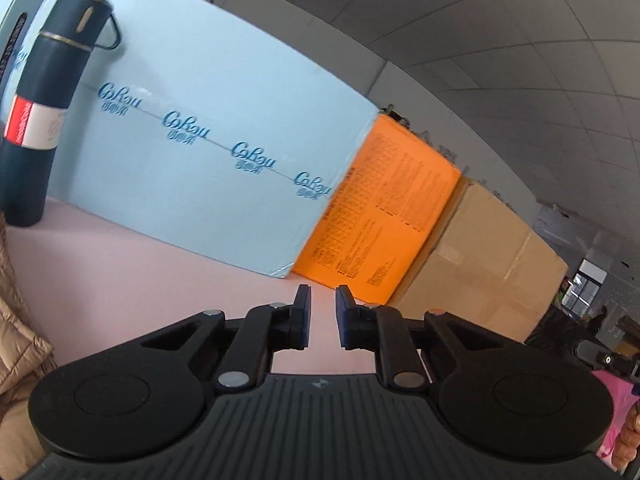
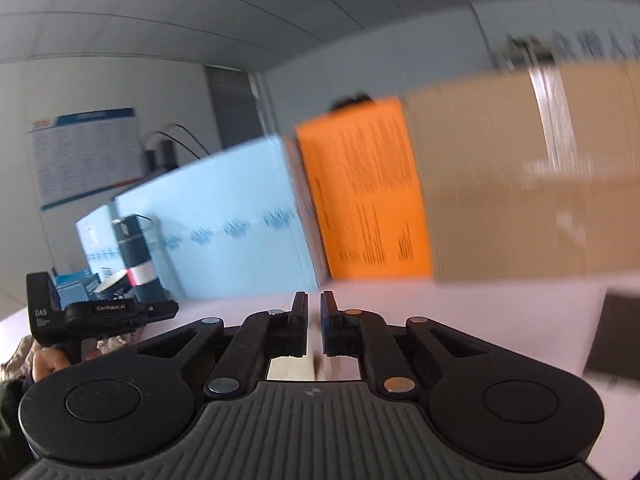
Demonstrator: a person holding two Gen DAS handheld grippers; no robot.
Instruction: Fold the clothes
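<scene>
1. Two grippers up off the pink table, both aimed level at the row of boxes along its back edge.
2. Left gripper: jaws slightly apart, a narrow gap with nothing in it, only table showing through. View is tilted, so this gripper is rolled.
3. Right gripper: jaws nearly together, a thin slit between them; cannot tell if anything is pinched. Picture is motion-blurred.
4. From the right wrist view, the left gripper sits low at far left, held in a hand, pointing right.
5. Jacket: tan, quilted, bunched on the table at the left edge of the left view, just left of the left gripper. Mostly cut off; long axis and facing unreadable.
6. Flask, dark blue with a red-white label, stands on the table before the blue box.
7. Orange box right of the blue one, then brown carton.
8. Dark flat thing on the table, far right of the right view.
</scene>
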